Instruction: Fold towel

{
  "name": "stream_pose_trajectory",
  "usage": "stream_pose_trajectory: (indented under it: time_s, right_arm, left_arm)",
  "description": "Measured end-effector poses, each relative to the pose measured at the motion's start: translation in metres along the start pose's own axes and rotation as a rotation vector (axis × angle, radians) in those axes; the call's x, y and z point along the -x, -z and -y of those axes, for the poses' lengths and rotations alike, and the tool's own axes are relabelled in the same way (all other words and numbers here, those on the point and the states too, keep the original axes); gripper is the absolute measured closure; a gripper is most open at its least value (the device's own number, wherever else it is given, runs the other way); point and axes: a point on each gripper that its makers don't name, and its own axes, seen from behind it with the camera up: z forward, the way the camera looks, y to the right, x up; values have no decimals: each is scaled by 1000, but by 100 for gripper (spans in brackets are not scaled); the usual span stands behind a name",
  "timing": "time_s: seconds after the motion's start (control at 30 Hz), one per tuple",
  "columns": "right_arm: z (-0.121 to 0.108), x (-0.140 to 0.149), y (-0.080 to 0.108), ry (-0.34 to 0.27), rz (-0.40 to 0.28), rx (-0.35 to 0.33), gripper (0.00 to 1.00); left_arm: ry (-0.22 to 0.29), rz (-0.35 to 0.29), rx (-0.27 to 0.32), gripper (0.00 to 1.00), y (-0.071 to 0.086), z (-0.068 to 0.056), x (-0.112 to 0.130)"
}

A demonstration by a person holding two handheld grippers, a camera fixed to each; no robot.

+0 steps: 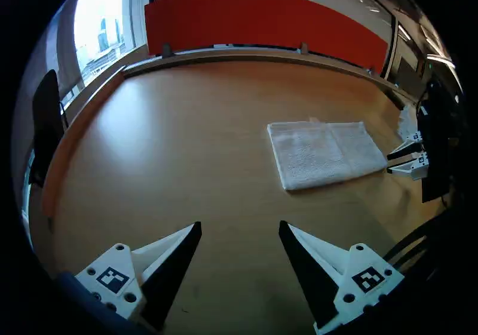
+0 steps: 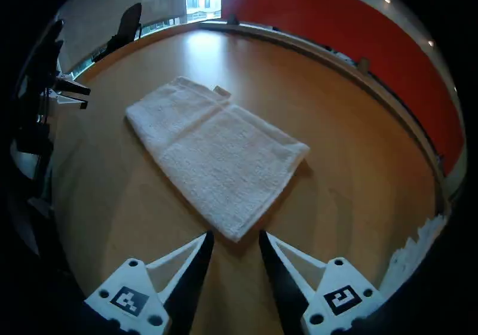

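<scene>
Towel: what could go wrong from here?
1. The right tongs, open at the near corner of the towel, may pinch only the top layer and peel the fold open.
2. The left tongs hover far off, so a one-sided pull could drag the towel across the smooth table.

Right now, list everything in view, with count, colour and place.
towel: one, white, folded flat on the table
table: one, brown wood, bearing the towel
partition: one, red, along the table's far edge
chair: one, black, beside the table near the window
window: one, bright, behind the chair
white heap: one, white, at the table's edge; cannot tell what it is
left gripper: one, white with black fingers, open wide over bare table
right gripper: one, same colours, open, fingertips either side of the towel's near corner
</scene>
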Motion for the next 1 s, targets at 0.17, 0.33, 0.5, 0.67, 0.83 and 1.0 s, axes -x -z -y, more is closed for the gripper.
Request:
stream_pose_trajectory:
  time_s: [0.17, 0.33, 0.5, 0.67, 0.83, 1.0]
  right_arm:
    - [1, 2, -3, -1, 8, -11, 52]
    - [1, 3, -6, 4, 11, -20, 60]
    - [2, 2, -7, 5, 10, -27, 72]
    - [3, 2, -7, 5, 9, -27, 89]
    - [6, 0, -5, 13, 5, -34, 96]
    - [5, -5, 0, 8, -7, -25, 96]
  left_arm:
    - [8, -1, -5, 4, 5, 3, 4]
    - [12, -3, -9, 4, 7, 6, 6]
    - [13, -8, -13, 4, 9, 7, 6]
    - [12, -12, -14, 4, 9, 8, 5]
    - [13, -12, -13, 4, 9, 8, 6]
    - [9, -13, -10, 4, 8, 8, 5]
